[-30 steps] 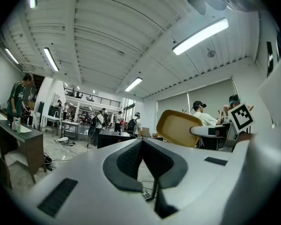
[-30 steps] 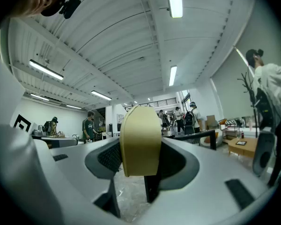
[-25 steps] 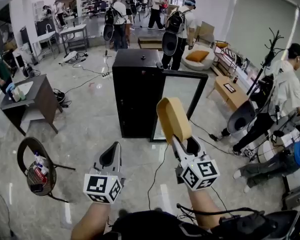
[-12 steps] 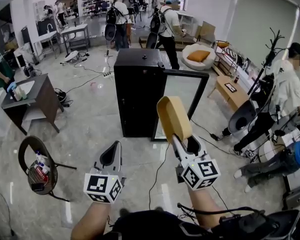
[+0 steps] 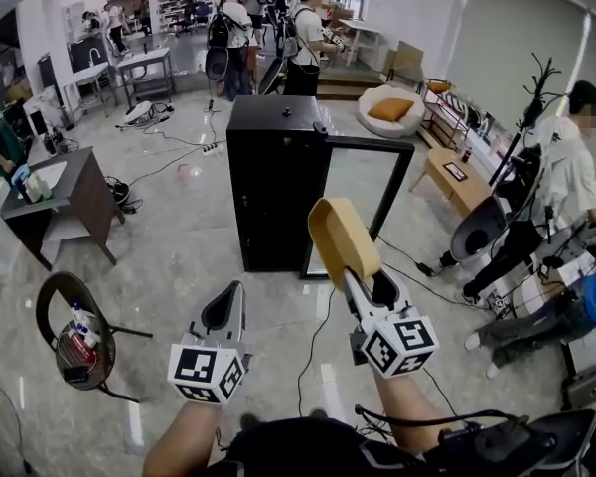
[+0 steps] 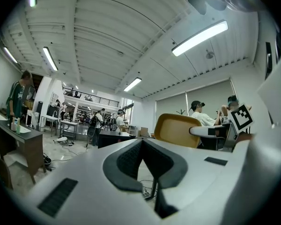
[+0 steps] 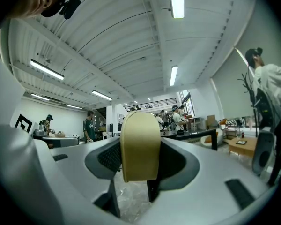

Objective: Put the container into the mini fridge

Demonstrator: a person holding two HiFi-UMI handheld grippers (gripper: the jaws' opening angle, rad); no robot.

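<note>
a pale marbled floor is spread through the room. the black mini fridge is set upright on it, with its glass door swung open. a dark desk is placed at the left, a small round stand nearer, and a low wooden table at the right. cables are trailed across it.

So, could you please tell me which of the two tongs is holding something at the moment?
The right tongs: they clamp the tan container, while the left tongs are closed with nothing between them.

Pale marble floor; dark desk (left side); ribbed white ceiling
</note>
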